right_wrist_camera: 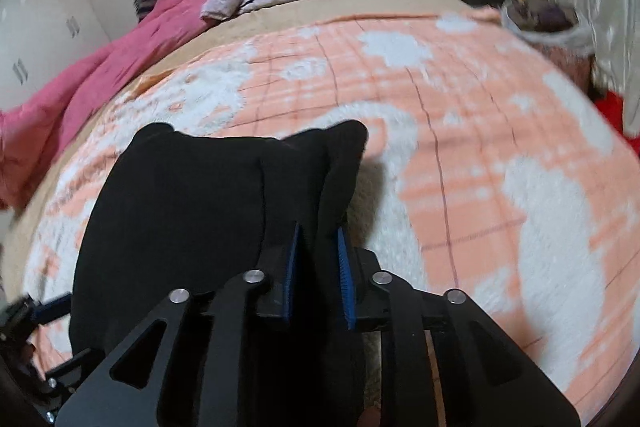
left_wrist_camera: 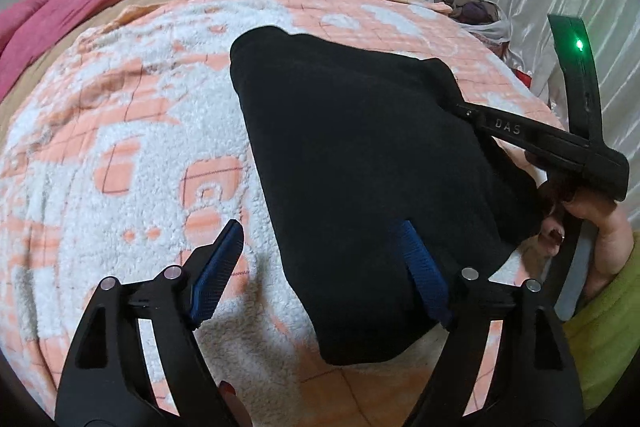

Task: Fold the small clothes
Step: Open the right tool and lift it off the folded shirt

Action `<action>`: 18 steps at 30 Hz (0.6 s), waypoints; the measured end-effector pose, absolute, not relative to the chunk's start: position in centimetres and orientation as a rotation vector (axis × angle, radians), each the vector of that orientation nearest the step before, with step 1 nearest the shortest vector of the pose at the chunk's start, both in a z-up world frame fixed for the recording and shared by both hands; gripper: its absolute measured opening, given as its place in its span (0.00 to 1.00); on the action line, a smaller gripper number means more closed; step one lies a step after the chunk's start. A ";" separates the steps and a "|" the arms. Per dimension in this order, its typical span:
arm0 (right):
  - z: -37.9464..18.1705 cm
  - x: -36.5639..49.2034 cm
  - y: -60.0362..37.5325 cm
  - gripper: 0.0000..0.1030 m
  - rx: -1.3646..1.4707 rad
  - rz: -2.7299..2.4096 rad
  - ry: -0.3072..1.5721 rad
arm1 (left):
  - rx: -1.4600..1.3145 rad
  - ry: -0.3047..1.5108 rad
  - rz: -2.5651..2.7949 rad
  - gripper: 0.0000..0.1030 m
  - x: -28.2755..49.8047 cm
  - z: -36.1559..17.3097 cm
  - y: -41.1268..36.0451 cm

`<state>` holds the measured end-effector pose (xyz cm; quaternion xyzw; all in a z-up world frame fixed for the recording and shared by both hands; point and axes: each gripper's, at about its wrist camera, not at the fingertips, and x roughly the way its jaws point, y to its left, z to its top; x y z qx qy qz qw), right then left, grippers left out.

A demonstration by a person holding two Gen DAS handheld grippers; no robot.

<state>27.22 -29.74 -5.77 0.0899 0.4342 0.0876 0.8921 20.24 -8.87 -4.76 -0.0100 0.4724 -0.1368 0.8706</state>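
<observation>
Black garment (left_wrist_camera: 360, 163) lies folded on my peach-and-white blanket (left_wrist_camera: 120, 131). My right claw (right_wrist_camera: 318, 251) is clenched on its raised right edge fold. My left claw (left_wrist_camera: 320, 239) stands released, one finger over the garment's near edge, the other beside it.

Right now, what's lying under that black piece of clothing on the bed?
The black garment lies on a fleecy peach-and-white blanket, which shows all around it. Whatever sits directly beneath the cloth is covered, so I cannot tell.
</observation>
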 end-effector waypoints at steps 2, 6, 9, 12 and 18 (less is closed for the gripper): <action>-5.8 27.1 -30.2 0.31 0.210 0.159 0.901 | -0.031 0.988 -0.287 0.73 20.2 -4.8 -8.7; -4.9 26.3 -30.2 0.43 0.201 0.124 0.880 | -0.022 0.979 -0.283 0.72 20.0 -4.6 -8.7; -4.2 25.2 -30.5 0.48 0.203 0.108 0.859 | -0.035 0.982 -0.284 0.72 19.9 -4.6 -8.5; -3.4 23.8 -30.7 0.62 0.196 0.102 0.829 | -0.043 0.978 -0.286 0.72 19.6 -4.4 -8.4; -0.3 20.3 -30.9 0.85 0.196 0.123 0.721 | -0.044 0.949 -0.280 0.73 18.7 -3.4 -8.1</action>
